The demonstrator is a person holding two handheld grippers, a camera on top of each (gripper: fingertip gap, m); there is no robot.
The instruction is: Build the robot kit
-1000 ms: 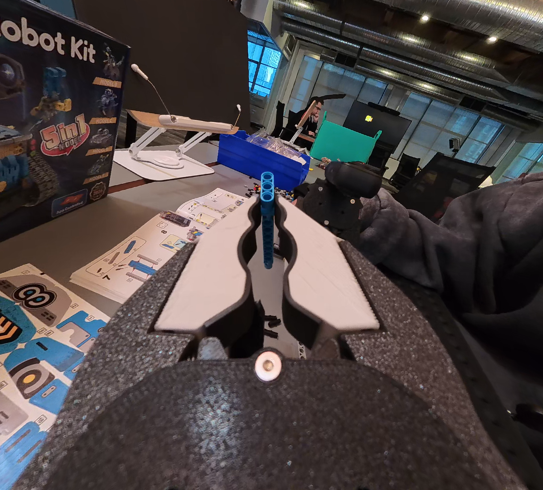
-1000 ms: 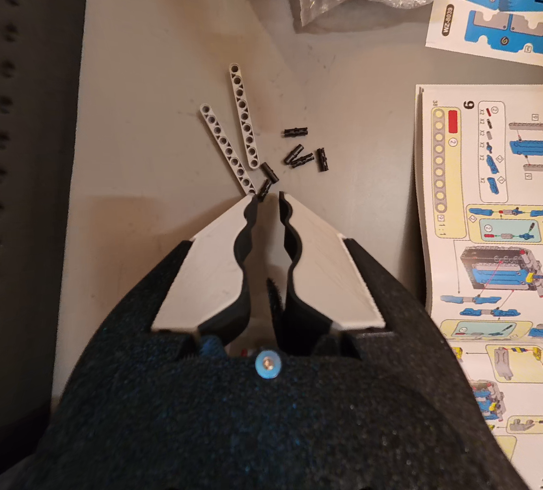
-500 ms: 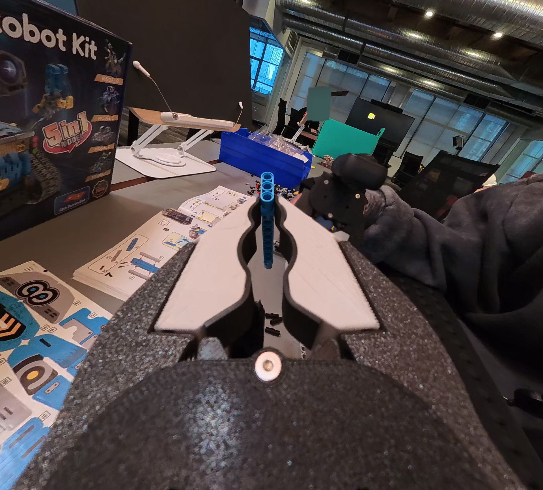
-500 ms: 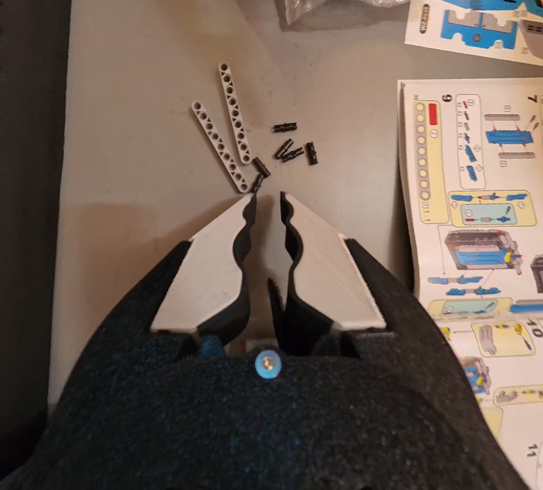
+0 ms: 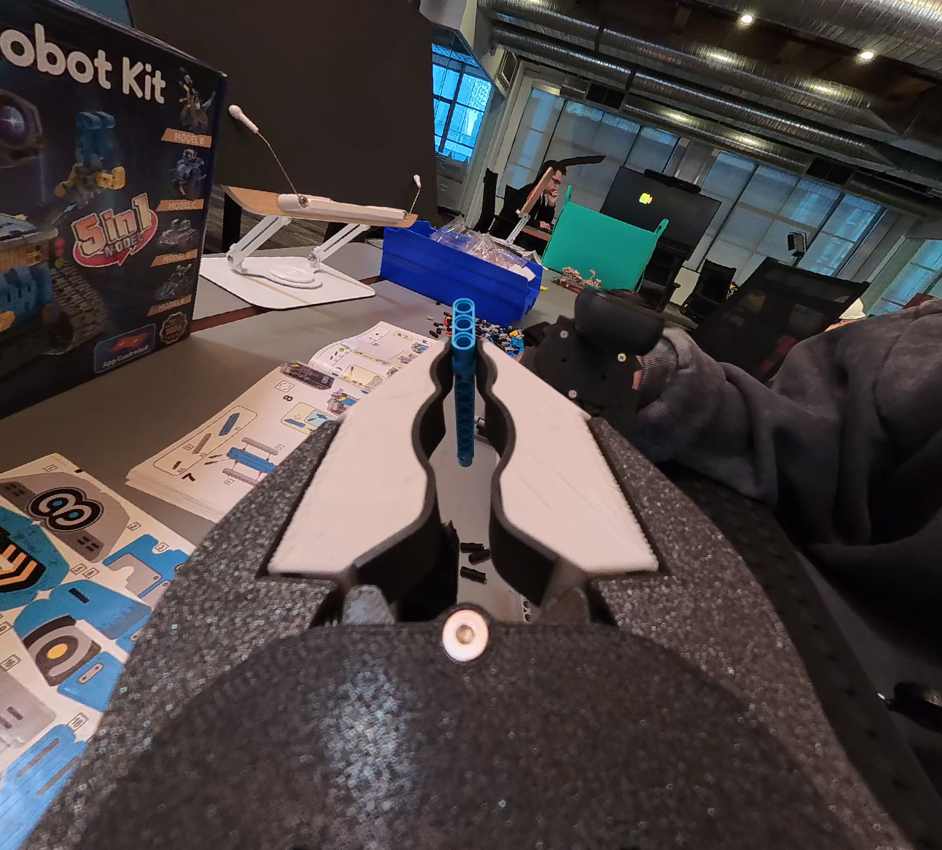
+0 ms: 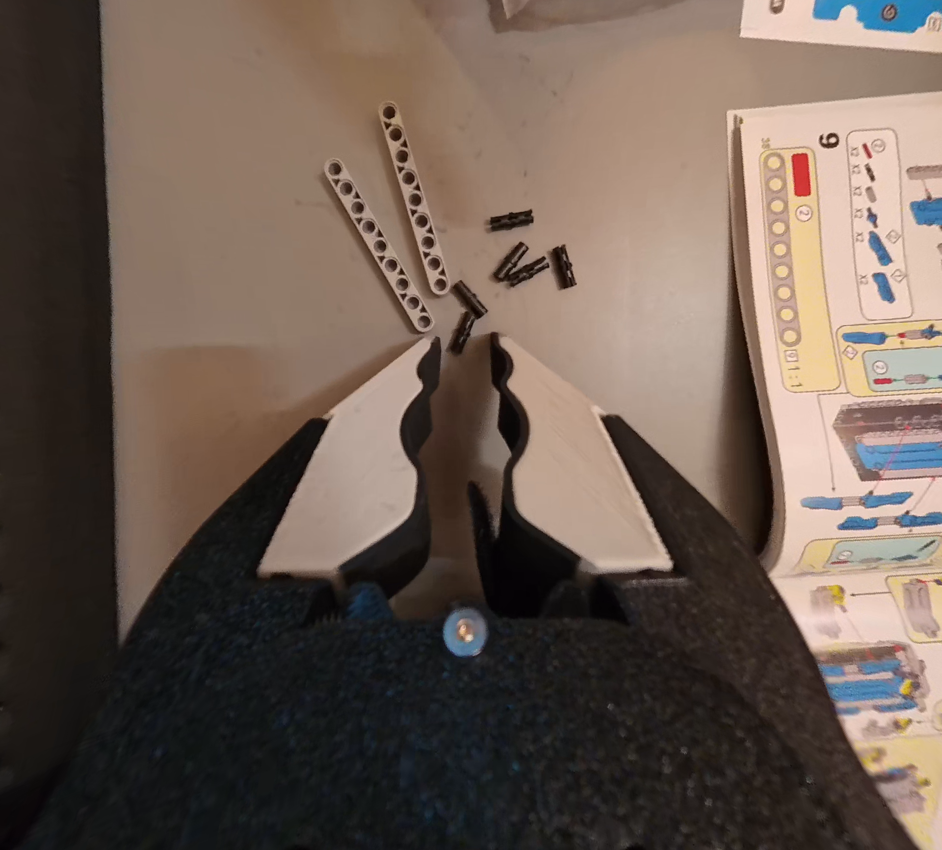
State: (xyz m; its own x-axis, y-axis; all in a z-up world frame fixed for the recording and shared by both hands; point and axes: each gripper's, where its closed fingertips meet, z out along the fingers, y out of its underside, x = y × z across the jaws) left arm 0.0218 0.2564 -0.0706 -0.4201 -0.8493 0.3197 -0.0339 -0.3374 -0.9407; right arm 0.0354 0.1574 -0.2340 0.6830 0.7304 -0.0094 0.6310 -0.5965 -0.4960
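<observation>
Blue beam (image 5: pixel 464 397) clamped in left jaws; right jaws parted over black pins (image 6: pixel 515 262).

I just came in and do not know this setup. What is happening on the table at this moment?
A person holds two grippers. The left gripper is shut on a blue beam, held above the instruction booklet. The right gripper is open, low over the table, its tips by one of six black pins. Two grey beams lie beside them, untouched.
</observation>
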